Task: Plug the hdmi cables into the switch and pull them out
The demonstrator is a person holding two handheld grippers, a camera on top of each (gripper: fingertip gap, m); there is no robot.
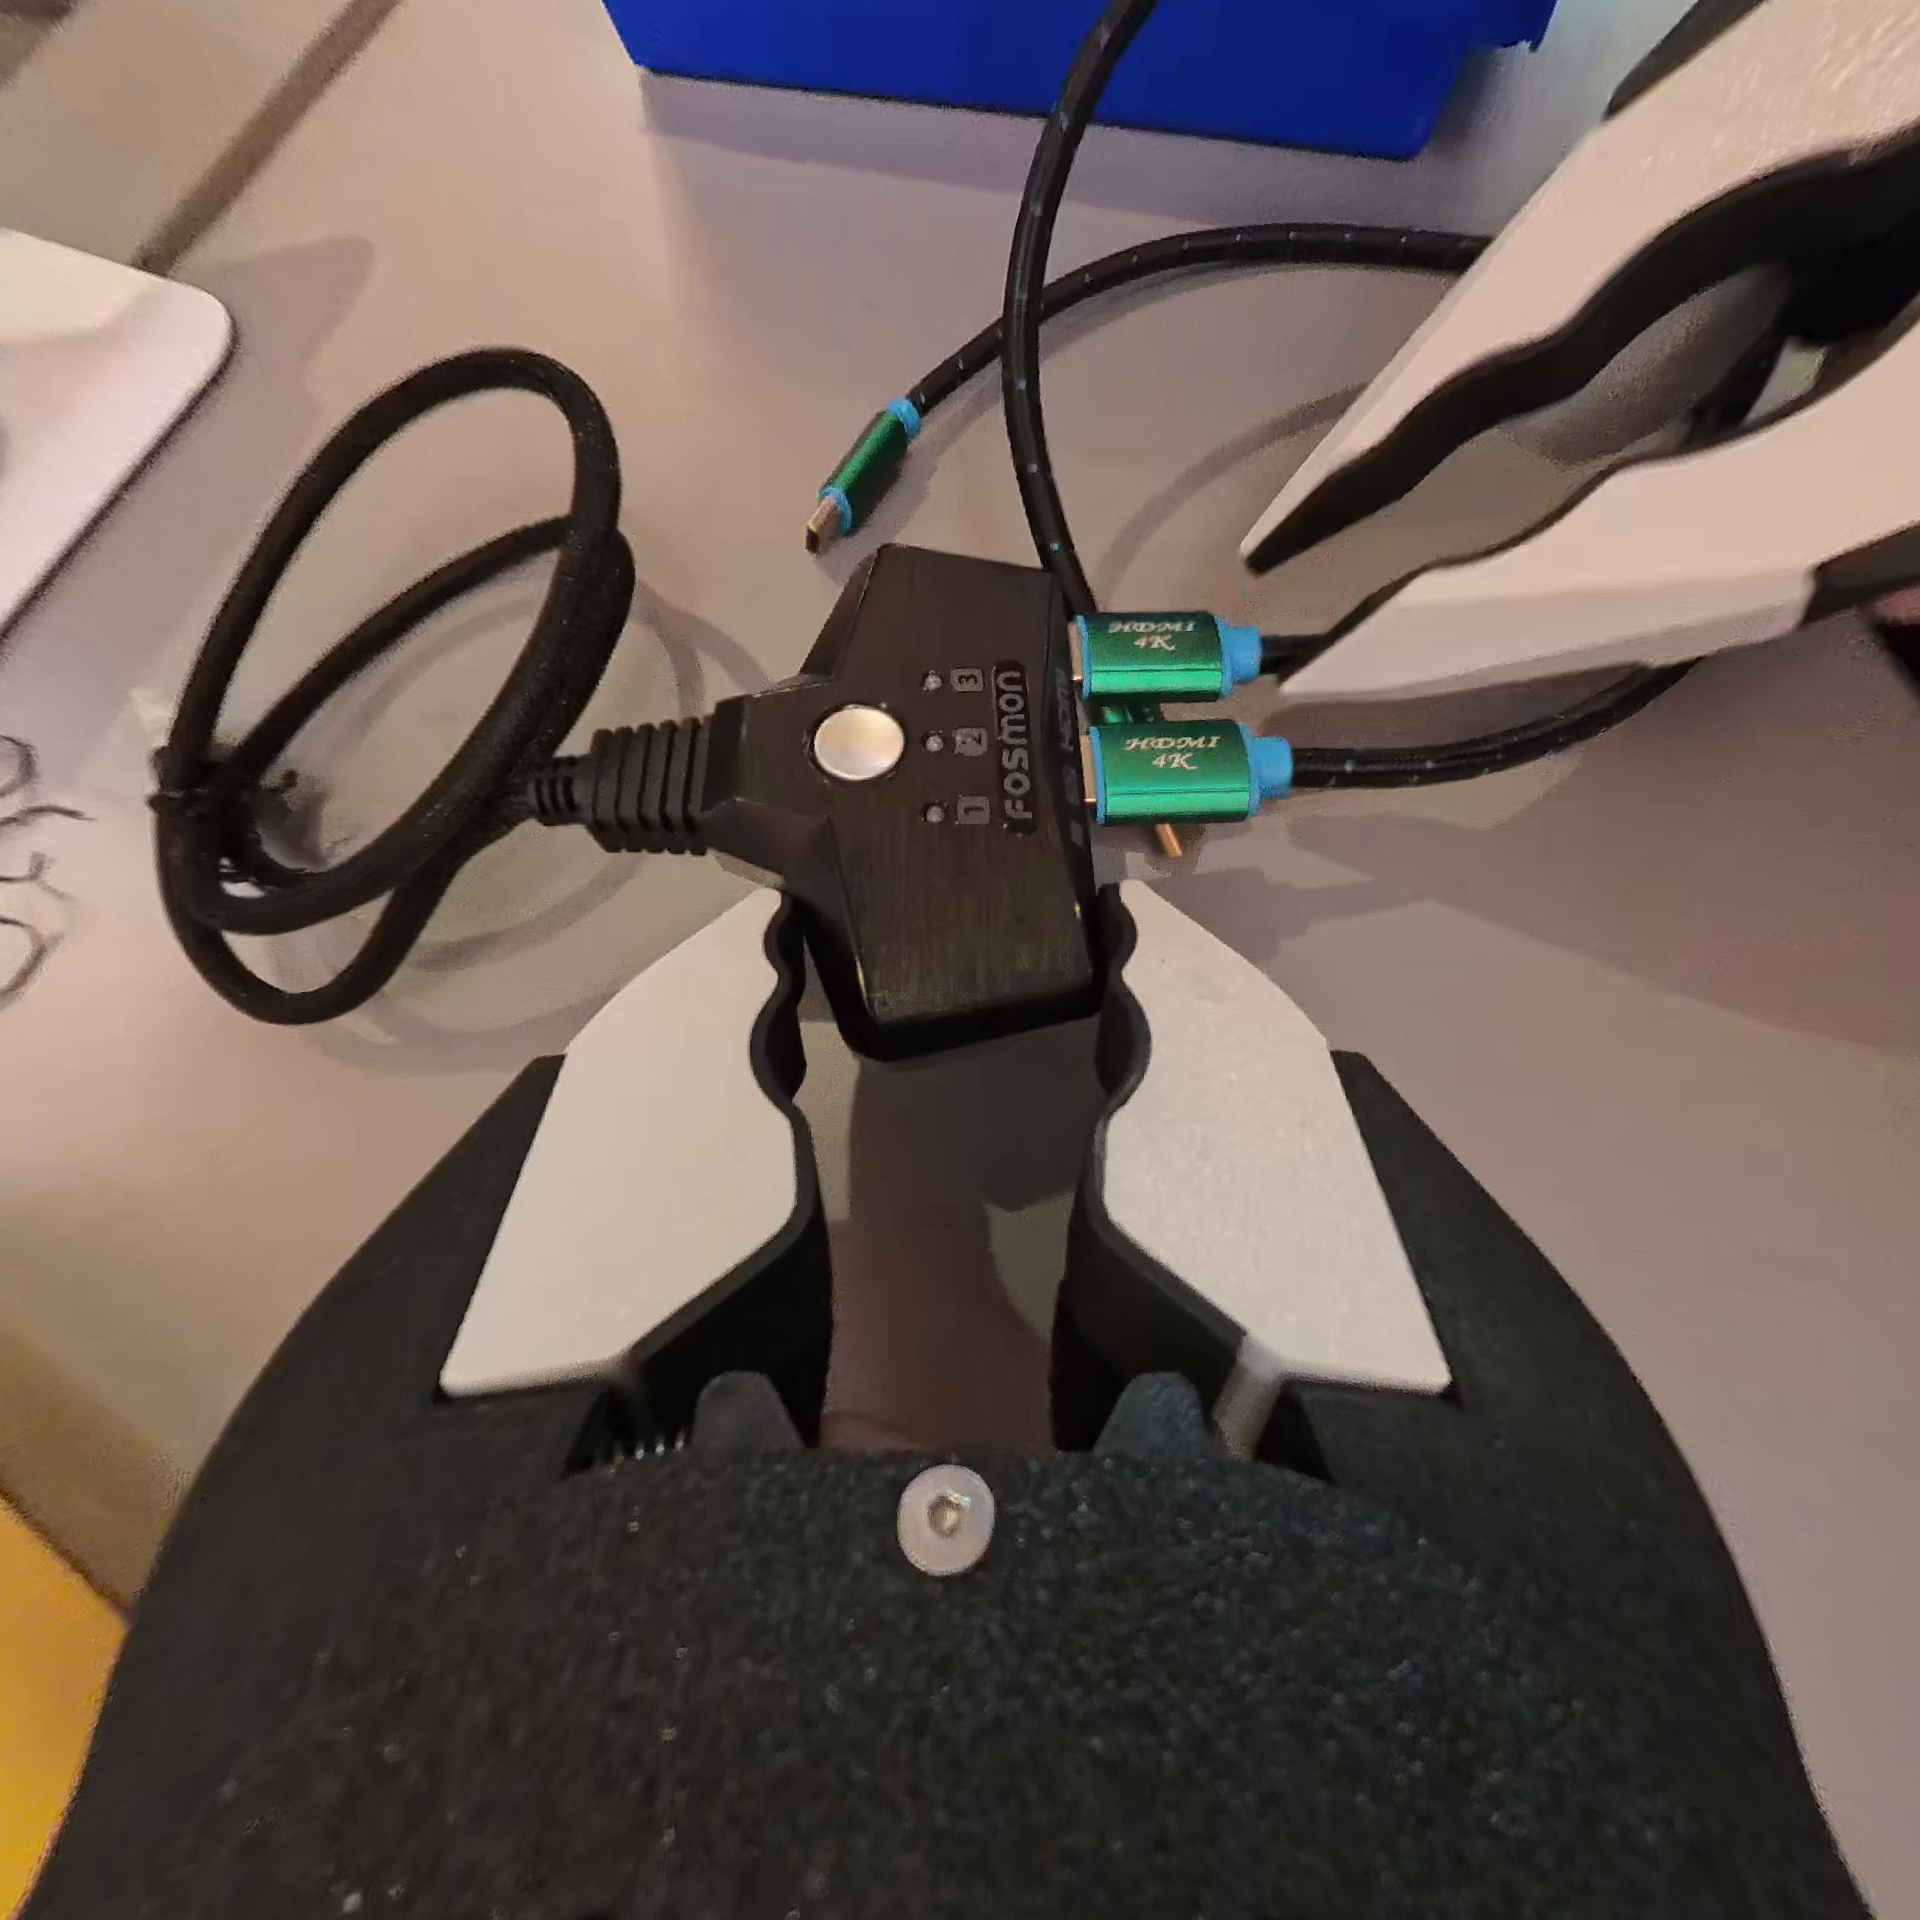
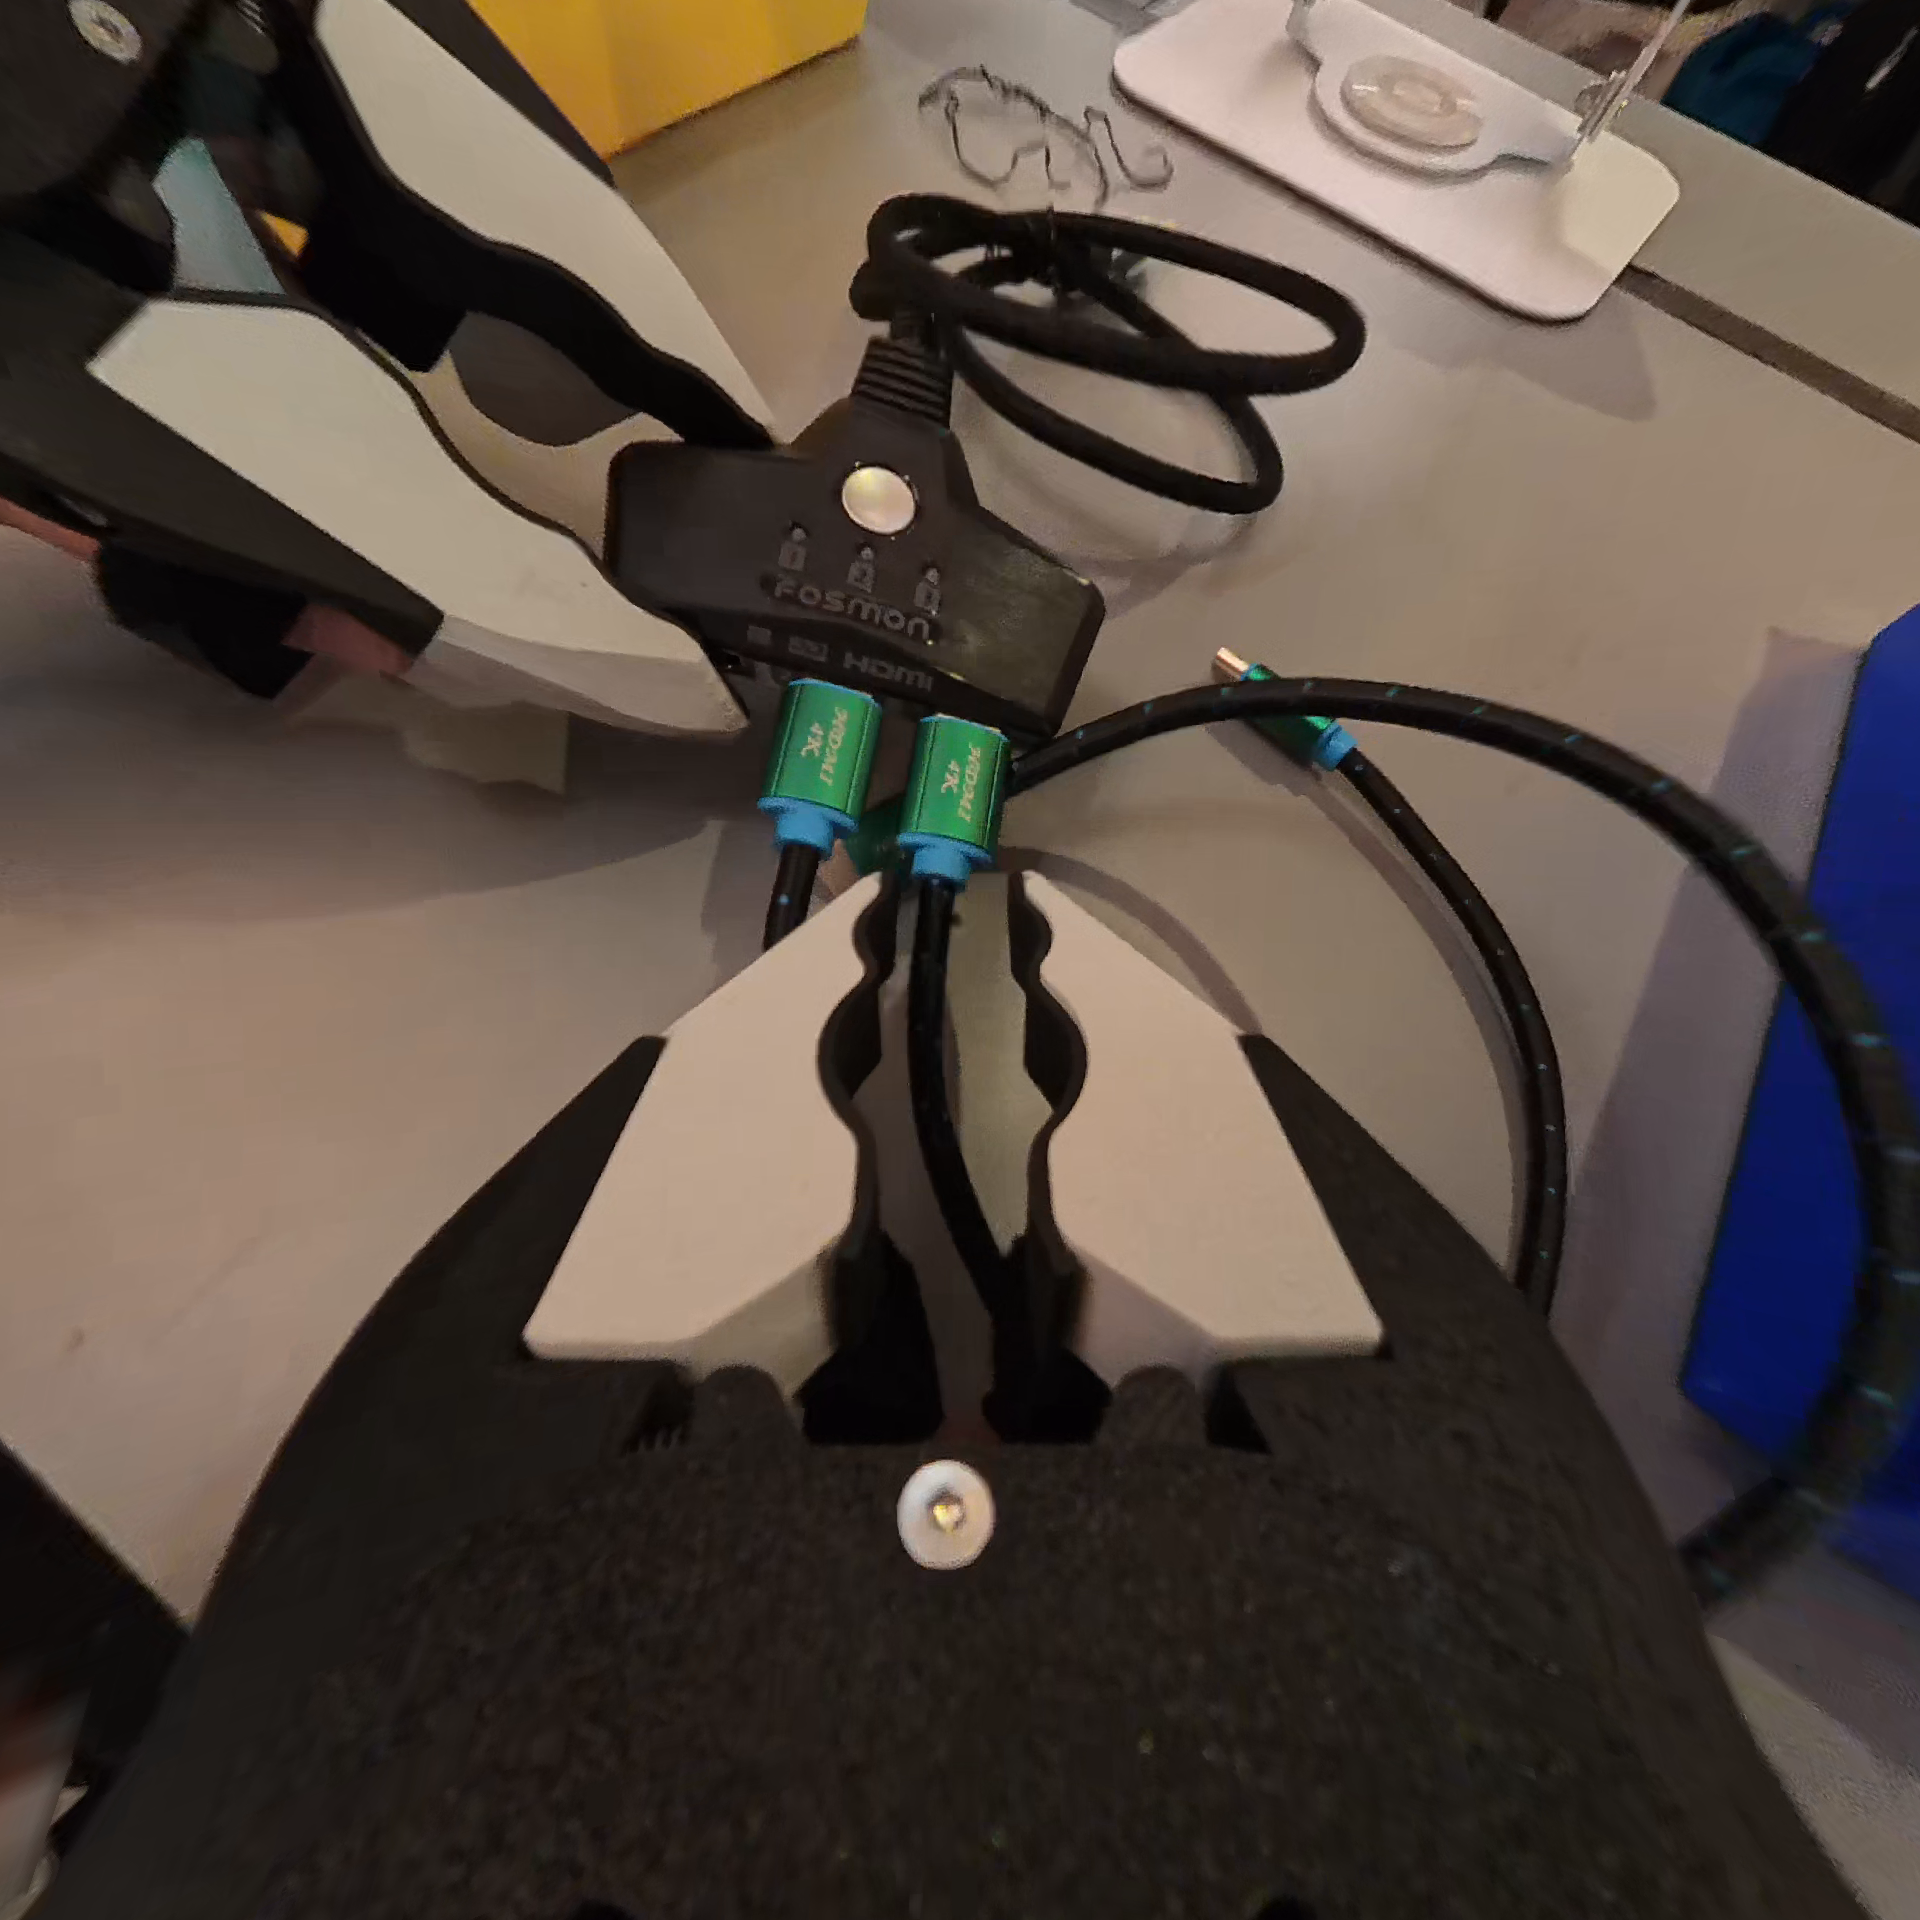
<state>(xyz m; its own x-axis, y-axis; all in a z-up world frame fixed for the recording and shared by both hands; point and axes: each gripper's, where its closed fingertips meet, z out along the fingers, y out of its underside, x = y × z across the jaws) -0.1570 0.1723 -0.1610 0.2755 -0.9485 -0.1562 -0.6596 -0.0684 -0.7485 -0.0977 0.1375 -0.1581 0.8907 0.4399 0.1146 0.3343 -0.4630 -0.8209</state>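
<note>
Two green plugs (image 1: 1158,652) (image 1: 1169,771) sit seated side by side in the black switch (image 1: 935,790), which serves here as the landmark. The left gripper (image 1: 940,956) clamps the switch by its near end, fingers pressed against both flanks, apparently to brace the body so that a pull on a cable will not drag it across the grey table (image 1: 1455,1039).

Behind the switch's plug face, the right gripper (image 2: 948,883) stands just short of the blue collars. Its fingers are parted narrowly, and the braided cable (image 2: 935,1039) of one seated plug runs loose down the gap between them; nothing is pinched. Judging by that alignment, the gripper is positioned either to take that plug for extraction or has let it go after insertion; the pictures do not settle which.

A third plug (image 1: 857,480) lies free on the table just beyond the switch's far corner, unplugged. The switch's own lead (image 1: 416,675) coils on its tail side, out of the way. A blue bin (image 1: 1039,62) stands well beyond the switch.
</note>
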